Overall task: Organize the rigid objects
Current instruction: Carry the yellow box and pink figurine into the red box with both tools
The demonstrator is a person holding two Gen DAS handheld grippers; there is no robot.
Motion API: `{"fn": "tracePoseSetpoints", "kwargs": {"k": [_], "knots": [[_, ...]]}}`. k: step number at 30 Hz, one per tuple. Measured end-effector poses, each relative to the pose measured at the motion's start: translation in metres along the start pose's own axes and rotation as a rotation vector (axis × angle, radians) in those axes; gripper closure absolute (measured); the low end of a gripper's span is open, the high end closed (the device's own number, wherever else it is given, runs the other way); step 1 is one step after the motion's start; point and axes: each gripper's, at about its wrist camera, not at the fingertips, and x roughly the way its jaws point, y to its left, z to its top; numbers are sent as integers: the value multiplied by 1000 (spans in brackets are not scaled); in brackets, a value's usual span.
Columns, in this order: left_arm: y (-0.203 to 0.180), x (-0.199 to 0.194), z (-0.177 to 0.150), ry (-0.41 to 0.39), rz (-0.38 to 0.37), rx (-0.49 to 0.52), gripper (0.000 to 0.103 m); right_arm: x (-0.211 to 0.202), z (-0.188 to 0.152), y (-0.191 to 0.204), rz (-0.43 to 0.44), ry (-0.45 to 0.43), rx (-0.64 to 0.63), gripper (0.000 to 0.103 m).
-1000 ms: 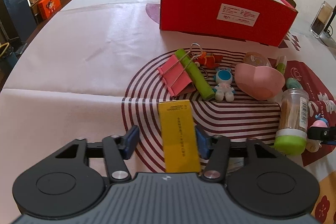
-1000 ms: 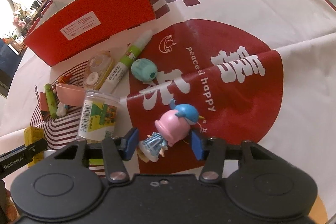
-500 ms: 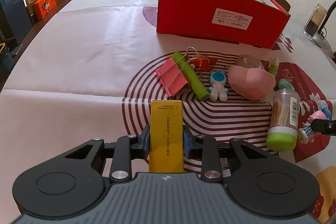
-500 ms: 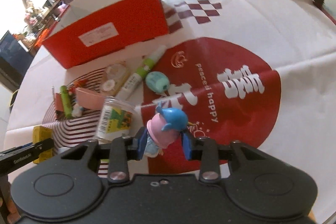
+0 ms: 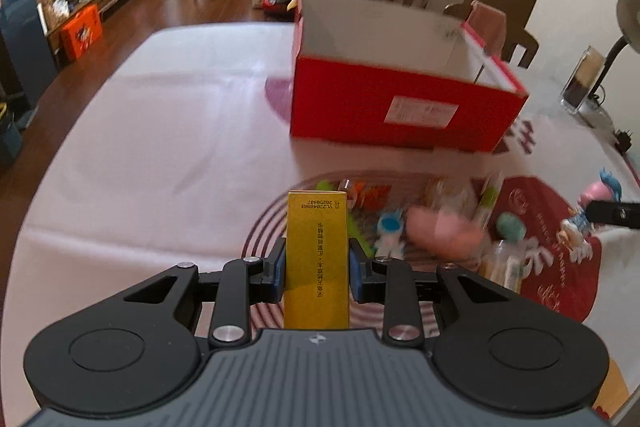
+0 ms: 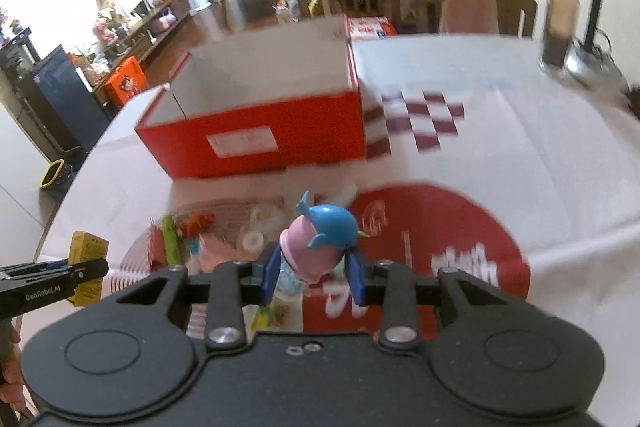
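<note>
Gripping, left gripper [image 5: 317, 269]: its blue pads were clamped on the two long sides of the yellow box [image 5: 317, 259], which stood upright between them, clear of the tablecloth [image 5: 168, 163]; the far end with printed code pointed away from the camera.
Left jaws: they had closed in on the yellow box within the last second and sat narrow, pressed to its sides.
Right gripper [image 6: 313, 269]: its blue pads were pinched on the pink body of the toy figure [image 6: 320, 239], whose blue cap with a small yellow beak rose above the fingers.
Right jaws: narrow, holding the toy off the cloth.
Red box [image 5: 400, 95]: open-topped, white inside, with a white label on its near wall; it stood on the cloth beyond both grippers, and its interior looked bare where visible.
Loose items: blurred by motion, lying on the striped circle between the grippers and the red box, among them an astronaut figure [image 5: 390, 231], a pink dish [image 5: 444, 233], a green marker [image 6: 170, 241] and a teal oval piece [image 5: 510, 227].
Cross view: the left gripper with the yellow box showed at the left edge of the right wrist view.
</note>
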Motion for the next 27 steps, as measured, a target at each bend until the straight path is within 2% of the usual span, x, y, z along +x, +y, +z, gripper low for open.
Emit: {"fn": "tracePoseSetpoints", "kwargs": {"k": [10, 18, 27], "knots": [[-13, 1, 61, -43, -21, 35, 74, 6, 75, 21, 58, -71, -95, 69], [-22, 22, 118, -54, -51, 66, 74, 29, 122, 31, 75, -93, -154, 69], [-39, 62, 172, -38, -35, 128, 74, 80, 148, 38, 77, -33, -246, 69]]}}
